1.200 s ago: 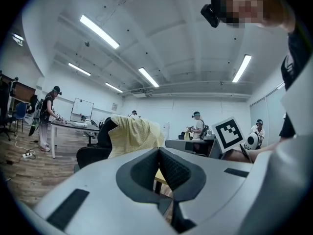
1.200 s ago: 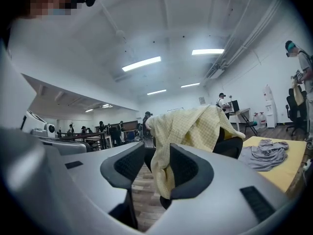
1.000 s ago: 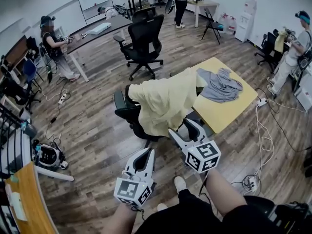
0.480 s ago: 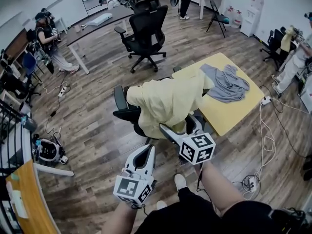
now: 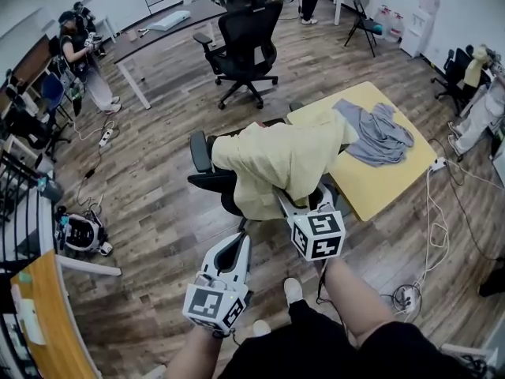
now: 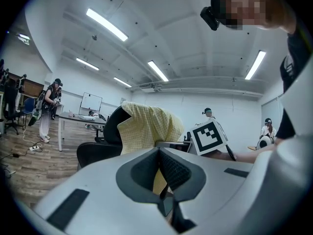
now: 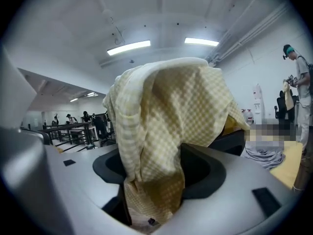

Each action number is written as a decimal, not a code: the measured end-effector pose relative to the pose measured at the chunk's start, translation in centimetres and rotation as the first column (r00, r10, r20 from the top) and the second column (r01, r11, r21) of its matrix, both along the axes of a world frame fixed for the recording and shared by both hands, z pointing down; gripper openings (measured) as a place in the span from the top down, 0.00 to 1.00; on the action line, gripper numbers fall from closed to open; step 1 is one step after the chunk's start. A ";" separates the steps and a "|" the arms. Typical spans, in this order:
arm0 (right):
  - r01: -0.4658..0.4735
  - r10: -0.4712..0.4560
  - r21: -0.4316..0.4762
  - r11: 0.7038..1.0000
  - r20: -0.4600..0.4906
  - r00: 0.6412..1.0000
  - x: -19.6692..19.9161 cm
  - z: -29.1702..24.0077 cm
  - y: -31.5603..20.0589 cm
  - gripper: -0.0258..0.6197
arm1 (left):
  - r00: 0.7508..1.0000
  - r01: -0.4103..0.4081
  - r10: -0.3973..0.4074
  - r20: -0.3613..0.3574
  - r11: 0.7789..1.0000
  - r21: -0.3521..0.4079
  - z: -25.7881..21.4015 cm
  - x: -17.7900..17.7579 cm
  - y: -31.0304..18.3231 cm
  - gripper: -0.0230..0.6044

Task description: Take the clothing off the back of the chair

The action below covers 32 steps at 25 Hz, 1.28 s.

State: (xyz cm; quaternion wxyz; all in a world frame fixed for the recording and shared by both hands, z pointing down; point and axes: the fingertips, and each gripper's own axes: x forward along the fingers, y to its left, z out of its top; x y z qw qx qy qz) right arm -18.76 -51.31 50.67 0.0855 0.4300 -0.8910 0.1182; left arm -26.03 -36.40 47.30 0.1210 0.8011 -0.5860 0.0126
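A pale yellow checked shirt (image 5: 284, 160) hangs over the back of a black office chair (image 5: 207, 181) in the middle of the head view. My right gripper (image 5: 304, 198) has reached the shirt's lower hem. In the right gripper view the shirt (image 7: 171, 116) hangs down between the jaws of the right gripper (image 7: 151, 180), which are closing round it. My left gripper (image 5: 239, 242) is held lower and to the left, short of the chair, shut with nothing in it. The left gripper view shows its tips (image 6: 159, 148) together and the shirt (image 6: 146, 126) ahead.
A yellow table (image 5: 379, 188) stands right of the chair with a grey garment (image 5: 379, 133) on it. A second black chair (image 5: 248, 42) and a long desk (image 5: 170, 34) are beyond. Cables and a power strip (image 5: 406, 294) lie on the wooden floor. Other people stand around the room's edges.
My right gripper has moved forward from just short of the chair onto the shirt's hem, which now hangs between its jaws. The left gripper has crept slightly forward.
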 end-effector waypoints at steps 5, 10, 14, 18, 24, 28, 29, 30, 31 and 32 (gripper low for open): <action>0.019 -0.016 0.064 0.998 -0.050 0.999 0.1 -0.9 1.5 0.71 | 1.000 0.003 -0.003 -0.002 1.000 0.005 -0.5 0.1 0.8 0.94; 0.040 -0.031 0.108 0.993 -0.083 0.996 0.0 -2.0 3.2 0.86 | 1.000 0.008 -0.008 0.005 1.000 0.015 -1.1 0.3 2.2 0.94; 0.058 -0.057 0.080 0.995 -0.016 0.998 0.8 -2.7 4.8 0.87 | 1.000 0.005 -0.005 0.014 1.000 0.028 -1.6 0.8 4.1 0.94; 0.075 -0.077 0.064 0.995 0.024 0.997 1.5 -3.9 6.5 0.88 | 1.000 0.002 -0.003 0.015 0.999 0.048 -2.4 1.3 6.3 0.94; 0.096 -0.106 0.077 0.992 0.132 0.986 2.6 -7.0 8.9 0.88 | 1.000 0.006 -0.007 0.020 0.997 0.075 -3.5 1.4 9.5 0.94; 0.106 -0.121 0.093 0.990 0.177 0.977 3.2 -9.1 10.6 0.89 | 1.000 0.012 -0.014 0.018 0.996 0.089 -4.2 0.9 11.5 0.94; 0.110 -0.127 0.100 0.989 0.183 0.975 3.3 -9.7 11.1 0.89 | 1.000 0.012 -0.013 0.017 0.996 0.094 -4.4 0.9 11.9 0.94; 0.114 -0.133 0.106 0.988 0.188 0.973 3.4 -10.3 11.7 0.89 | 1.000 0.011 -0.013 0.017 0.995 0.100 -4.7 0.8 12.4 0.94; 0.118 -0.138 0.113 0.987 0.191 0.972 3.4 -10.9 12.3 0.89 | 1.000 0.009 -0.010 0.016 0.994 0.106 -5.0 0.8 12.9 0.94; 0.121 -0.142 0.120 0.985 0.192 0.971 3.4 -11.3 13.0 0.89 | 1.000 0.004 -0.006 0.017 0.994 0.111 -5.3 0.8 13.4 0.94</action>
